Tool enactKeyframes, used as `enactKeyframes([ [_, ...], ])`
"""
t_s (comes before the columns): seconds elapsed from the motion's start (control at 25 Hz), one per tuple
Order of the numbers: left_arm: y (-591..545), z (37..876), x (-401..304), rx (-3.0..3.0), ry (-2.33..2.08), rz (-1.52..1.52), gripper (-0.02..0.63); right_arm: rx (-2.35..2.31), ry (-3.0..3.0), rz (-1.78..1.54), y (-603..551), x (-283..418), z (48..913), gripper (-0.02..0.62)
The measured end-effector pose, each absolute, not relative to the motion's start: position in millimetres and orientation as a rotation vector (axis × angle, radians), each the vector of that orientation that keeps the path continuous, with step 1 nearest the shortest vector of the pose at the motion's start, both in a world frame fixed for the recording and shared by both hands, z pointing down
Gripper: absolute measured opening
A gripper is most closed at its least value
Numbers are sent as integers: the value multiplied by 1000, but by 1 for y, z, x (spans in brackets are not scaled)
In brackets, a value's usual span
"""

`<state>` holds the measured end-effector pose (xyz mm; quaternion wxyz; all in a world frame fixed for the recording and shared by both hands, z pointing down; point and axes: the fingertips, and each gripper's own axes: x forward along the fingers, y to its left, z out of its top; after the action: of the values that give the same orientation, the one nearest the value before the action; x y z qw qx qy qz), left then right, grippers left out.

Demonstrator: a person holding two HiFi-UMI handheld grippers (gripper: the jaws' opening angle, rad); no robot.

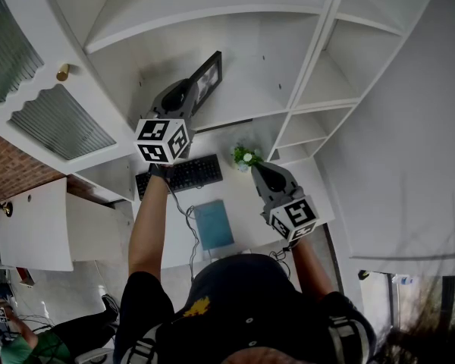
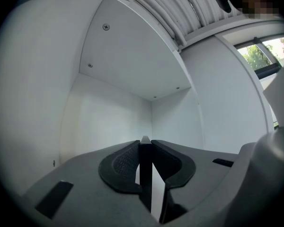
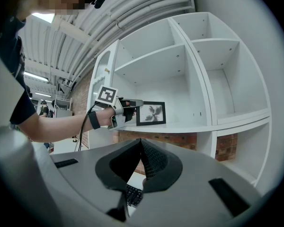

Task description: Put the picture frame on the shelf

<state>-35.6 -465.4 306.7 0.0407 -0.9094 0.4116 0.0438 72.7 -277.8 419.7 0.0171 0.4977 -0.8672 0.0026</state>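
Observation:
The picture frame point(image 1: 208, 76) is black with a pale print of dark leaves. It stands upright on the white shelf board point(image 3: 184, 126) in the right gripper view, frame point(image 3: 151, 113). My left gripper point(image 1: 199, 89) is shut on the frame's left edge. In the left gripper view the frame's thin dark edge point(image 2: 145, 171) is pinched between the pads, gripper point(image 2: 145, 144), with the shelf's white back wall point(image 2: 109, 122) ahead. My right gripper point(image 1: 257, 167) hangs lower over the desk, shut and empty point(image 3: 141, 143).
A small potted plant point(image 1: 245, 157), a black keyboard point(image 1: 183, 173) and a blue notebook point(image 1: 213, 224) lie on the white desk below. A cabinet door with a brass knob point(image 1: 63, 72) is at the left. More open shelf compartments point(image 1: 330, 74) are to the right.

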Motion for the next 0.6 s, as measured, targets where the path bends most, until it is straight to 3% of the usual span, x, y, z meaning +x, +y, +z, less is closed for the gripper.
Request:
enactKeyframes([
  [0.6, -465, 308, -36, -2773, 1271, 143, 81, 1545, -2695, 12, -278, 74, 421, 6],
])
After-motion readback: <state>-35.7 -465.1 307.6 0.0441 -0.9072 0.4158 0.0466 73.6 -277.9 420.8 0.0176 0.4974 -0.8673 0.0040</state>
